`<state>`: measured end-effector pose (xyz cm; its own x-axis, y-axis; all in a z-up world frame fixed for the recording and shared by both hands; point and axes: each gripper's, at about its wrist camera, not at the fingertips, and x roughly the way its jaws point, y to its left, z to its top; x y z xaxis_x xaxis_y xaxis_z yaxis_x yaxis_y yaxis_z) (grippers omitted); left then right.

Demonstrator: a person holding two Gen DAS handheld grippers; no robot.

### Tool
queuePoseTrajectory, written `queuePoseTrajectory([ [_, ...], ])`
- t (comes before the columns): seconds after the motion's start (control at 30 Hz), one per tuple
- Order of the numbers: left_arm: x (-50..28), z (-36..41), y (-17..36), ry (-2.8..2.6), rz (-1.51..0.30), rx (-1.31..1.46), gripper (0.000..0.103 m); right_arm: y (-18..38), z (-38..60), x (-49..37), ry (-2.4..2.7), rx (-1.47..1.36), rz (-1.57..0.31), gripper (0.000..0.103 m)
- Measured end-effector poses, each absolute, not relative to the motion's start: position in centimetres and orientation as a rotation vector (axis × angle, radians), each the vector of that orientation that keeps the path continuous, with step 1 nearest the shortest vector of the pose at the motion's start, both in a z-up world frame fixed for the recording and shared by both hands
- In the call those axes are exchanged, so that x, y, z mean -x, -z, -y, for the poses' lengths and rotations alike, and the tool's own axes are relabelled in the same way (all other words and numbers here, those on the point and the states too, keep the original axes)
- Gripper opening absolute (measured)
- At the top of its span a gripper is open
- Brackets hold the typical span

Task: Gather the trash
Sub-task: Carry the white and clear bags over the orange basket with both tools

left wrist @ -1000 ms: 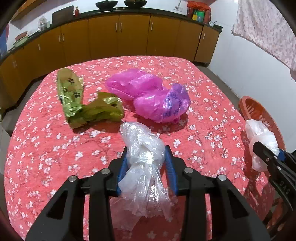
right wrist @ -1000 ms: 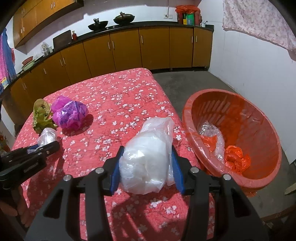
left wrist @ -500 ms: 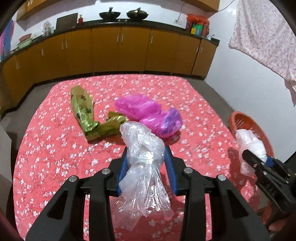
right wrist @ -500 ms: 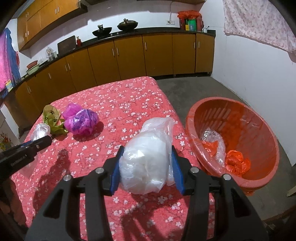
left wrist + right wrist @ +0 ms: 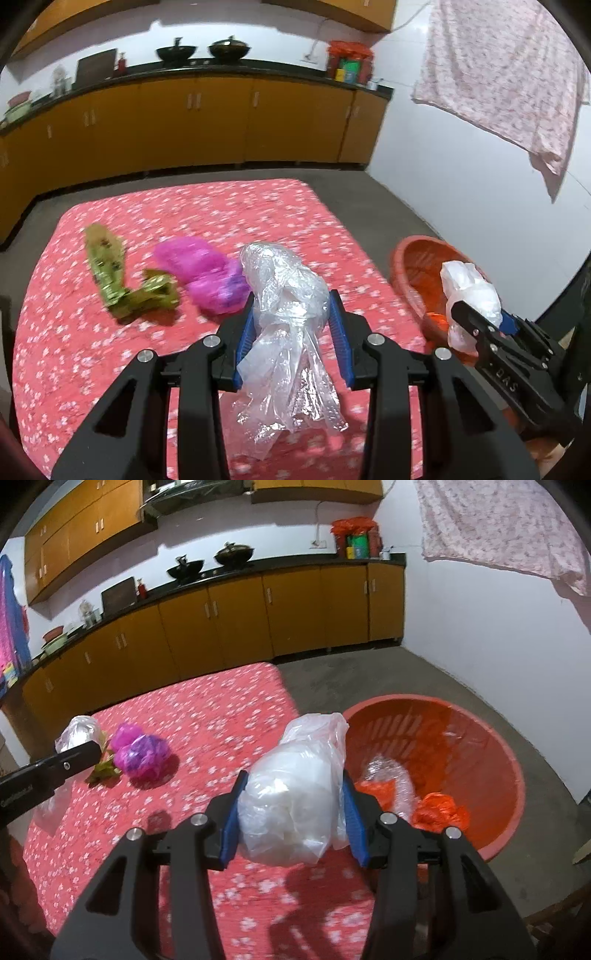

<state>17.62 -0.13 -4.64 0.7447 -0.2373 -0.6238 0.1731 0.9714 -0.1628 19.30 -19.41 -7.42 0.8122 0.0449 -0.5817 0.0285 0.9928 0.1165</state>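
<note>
The left gripper [image 5: 291, 332] has its blue fingers [image 5: 244, 343] squeezed on a crinkly clear plastic bag [image 5: 288, 325], held up above the red table cloth with white flowers [image 5: 74, 350]. The right gripper [image 5: 291, 812] is squeezed on a puffy white plastic bag [image 5: 295, 801], held near the right edge of the table, just left of the big round orange plastic basket [image 5: 491, 746] on the floor.

Some trash is already in the basket: an orange bag [image 5: 439, 812] and a shiny clear one [image 5: 384, 775]. I think the job is about half done. A pink and purple plastic bag [image 5: 210, 280] and a green crumpled wrapper [image 5: 110, 280] lie on the far left of the table and wait their turn.

The basket mouth is wide and open, with bare grey floor [image 5: 369, 679] around it, so there looks to be lots of room to drop both bags in
</note>
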Motion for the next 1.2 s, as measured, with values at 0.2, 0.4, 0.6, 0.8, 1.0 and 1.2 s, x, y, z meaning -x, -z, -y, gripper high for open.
queuePoseTrajectory([
  [0.2, -18.3, 3.9, 4.0, 0.302, -0.682, 0.077, 0.038, 5.9, 23.4, -18.6, 0.086, -0.132, -0.568, 0.047],
  [0.4, -19.8, 8.1, 3.6, 0.392, -0.677, 0.058, 0.038, 5.2, 27.6, -18.3, 0.172, -0.131, -0.54, 0.047],
  [0.6, -21.4, 13.2, 3.7, 0.484, -0.685, 0.029, 0.038, 6.1, 30.8, -19.0, 0.221, -0.154, -0.556, 0.047],
  [0.8, -23.0, 17.3, 4.6, 0.547, -0.707, -0.002, 0.038, 7.4, 33.5, -19.8, 0.243, -0.189, -0.572, 0.047],
  [1.0, -24.1, 19.6, 5.8, 0.58, -0.738, -0.022, 0.038, 8.2, 34.7, -20.6, 0.253, -0.22, -0.579, 0.047],
  [1.2, -24.6, 21.0, 6.5, 0.599, -0.762, -0.022, 0.038, 8.6, 35.3, -21.2, 0.251, -0.237, -0.573, 0.047],
])
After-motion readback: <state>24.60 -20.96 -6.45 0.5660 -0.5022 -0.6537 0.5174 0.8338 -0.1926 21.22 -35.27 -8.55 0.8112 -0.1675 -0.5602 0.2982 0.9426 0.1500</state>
